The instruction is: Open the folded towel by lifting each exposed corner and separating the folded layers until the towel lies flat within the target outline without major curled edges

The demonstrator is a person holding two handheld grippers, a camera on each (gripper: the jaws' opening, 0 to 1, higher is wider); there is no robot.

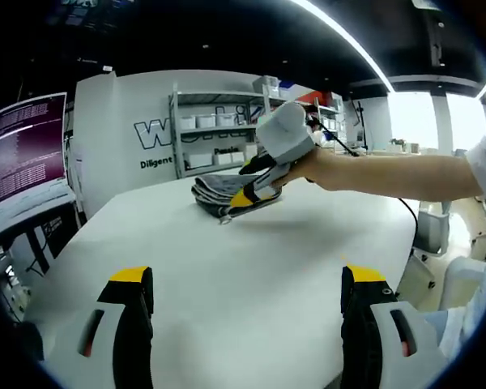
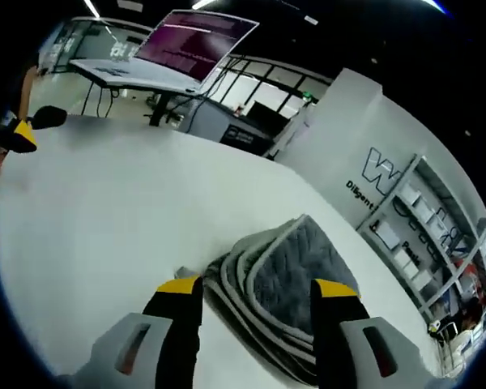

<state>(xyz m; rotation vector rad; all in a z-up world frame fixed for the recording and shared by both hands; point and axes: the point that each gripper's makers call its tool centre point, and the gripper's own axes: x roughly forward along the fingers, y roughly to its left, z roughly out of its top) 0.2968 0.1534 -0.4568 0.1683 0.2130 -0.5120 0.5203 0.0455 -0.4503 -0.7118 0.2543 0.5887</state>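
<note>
Over on the left, the left tongs (image 1: 247, 279) hang spread above the bare white tabletop (image 1: 227, 267), gripping nothing. Farther across lies the folded grey towel (image 2: 287, 279), still bundled in layers. The right tongs (image 2: 257, 285) sit spread at its near edge, straddling the folds, a person's hand (image 1: 312, 166) behind them.

Right gripper (image 1: 255, 188) over towel (image 1: 219, 193): tips overlap fold, contact with cloth not discernible. Towel far edge hidden behind gripper and hand (image 1: 308, 166). Towel (image 2: 283, 284) near edge covered by right gripper (image 2: 257, 288) jaws in right gripper view; lower part cut off by picture edge. Table (image 1: 227, 275) near edge cut off below left gripper (image 1: 247, 279). Wall lettering (image 1: 158, 134) partly blocked by shelf (image 1: 219, 130). Screen (image 1: 24, 146) text too small to read.
</note>
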